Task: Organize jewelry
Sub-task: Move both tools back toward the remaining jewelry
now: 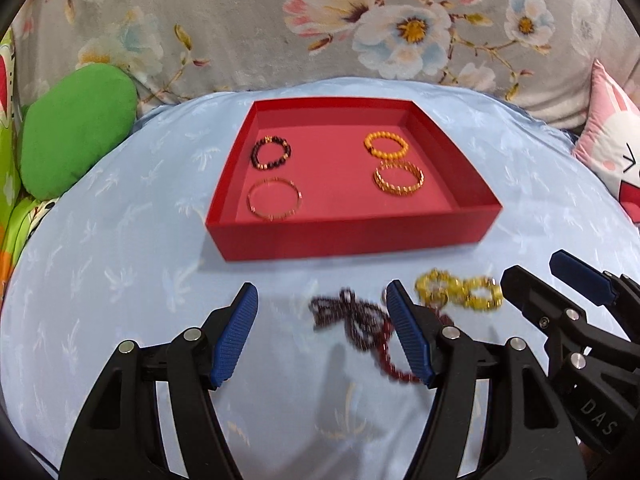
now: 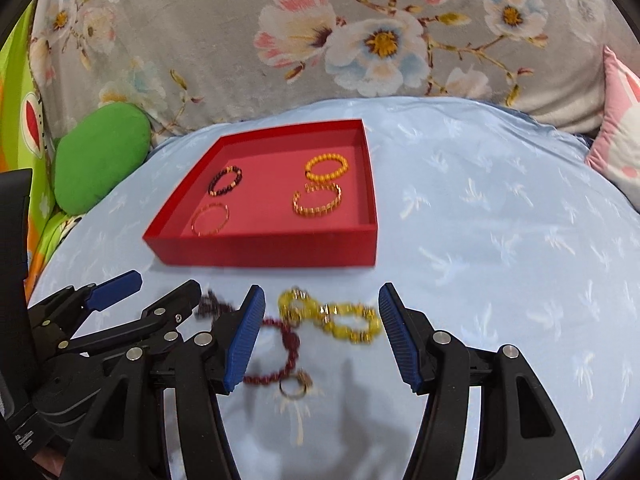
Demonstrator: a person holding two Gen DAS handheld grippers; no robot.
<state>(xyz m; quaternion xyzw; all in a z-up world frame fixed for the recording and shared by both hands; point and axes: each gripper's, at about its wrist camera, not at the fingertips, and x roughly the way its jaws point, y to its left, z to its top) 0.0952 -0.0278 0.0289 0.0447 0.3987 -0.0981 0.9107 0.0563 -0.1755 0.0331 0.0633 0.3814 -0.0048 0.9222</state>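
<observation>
Both my grippers hang with fingers apart, holding nothing: my right gripper frames the yellow bracelet, lying crosswise just ahead, my left gripper the dark red beads. Four bracelets already lie in the red tray; outside it I count two bead pieces and one small ring.

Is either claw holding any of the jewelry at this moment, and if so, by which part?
Nothing is held. The left claw and right claw are both open above the cloth, with the dark red beads and yellow bracelet lying loose.
</observation>
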